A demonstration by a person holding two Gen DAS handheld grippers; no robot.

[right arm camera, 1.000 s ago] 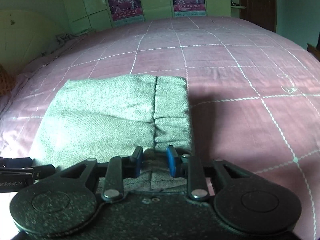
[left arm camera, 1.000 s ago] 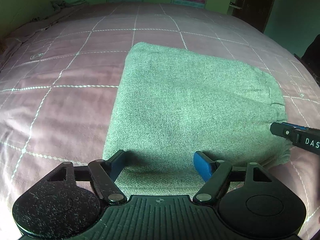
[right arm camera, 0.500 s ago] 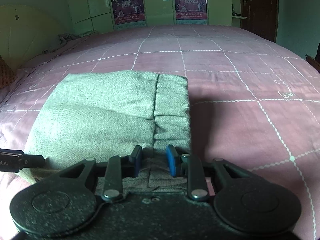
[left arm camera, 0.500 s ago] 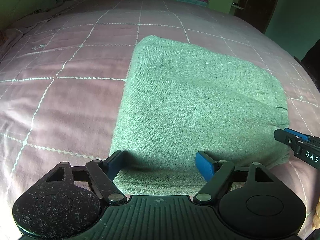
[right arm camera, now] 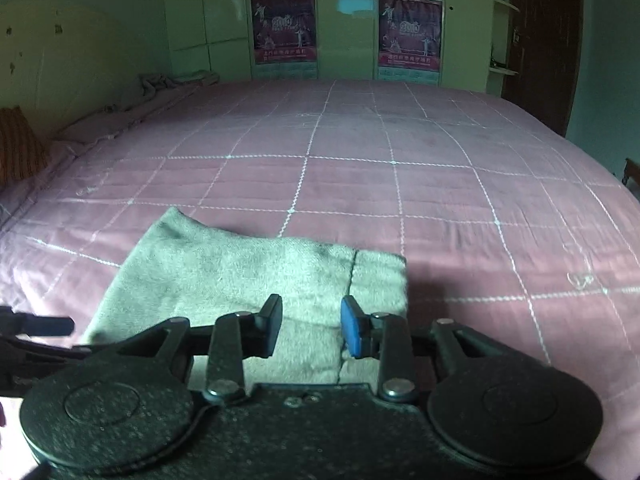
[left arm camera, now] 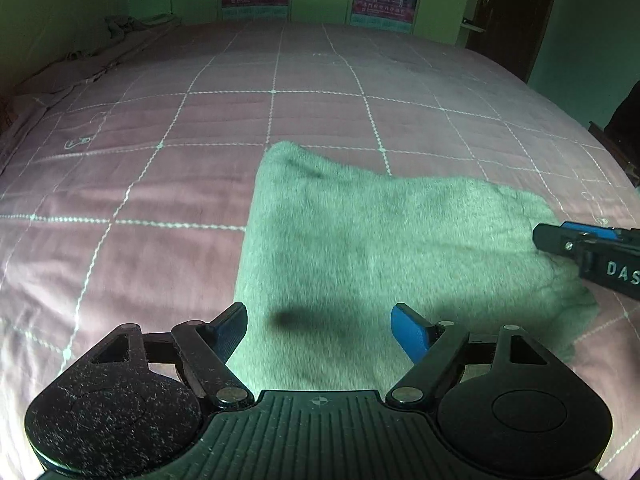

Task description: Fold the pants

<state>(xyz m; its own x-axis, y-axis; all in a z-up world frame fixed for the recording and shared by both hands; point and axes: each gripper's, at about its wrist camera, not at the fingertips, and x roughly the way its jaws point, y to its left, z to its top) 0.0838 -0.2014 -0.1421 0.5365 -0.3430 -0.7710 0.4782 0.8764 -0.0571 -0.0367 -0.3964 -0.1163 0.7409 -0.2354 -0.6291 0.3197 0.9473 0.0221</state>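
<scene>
The grey pants (left arm camera: 384,248) lie folded into a flat rectangle on the pink quilted bed (left arm camera: 160,184). My left gripper (left arm camera: 320,332) hovers above their near edge with its jaws wide open and nothing between them. From the right wrist view the same pants (right arm camera: 240,272) show their waistband seam toward the right. Above that waistband end hangs my right gripper (right arm camera: 310,330); its jaws are opening and the cloth lies below them, not pinched. The right gripper's fingers (left arm camera: 560,240) reach into the left wrist view at the right edge. The left gripper's finger (right arm camera: 40,324) shows at the left edge.
A crumpled blanket (right arm camera: 176,80) lies at the bed's far left corner beside the green wall. Cupboards with posters (right arm camera: 408,32) stand behind the bed, a dark door (right arm camera: 540,40) at the right. An orange cushion (right arm camera: 16,148) sits far left. Bare quilt surrounds the pants.
Both grippers have risen and pulled back from the pants, which now look smaller and lower in each view. The right gripper's jaws have widened and no longer touch the cloth.
</scene>
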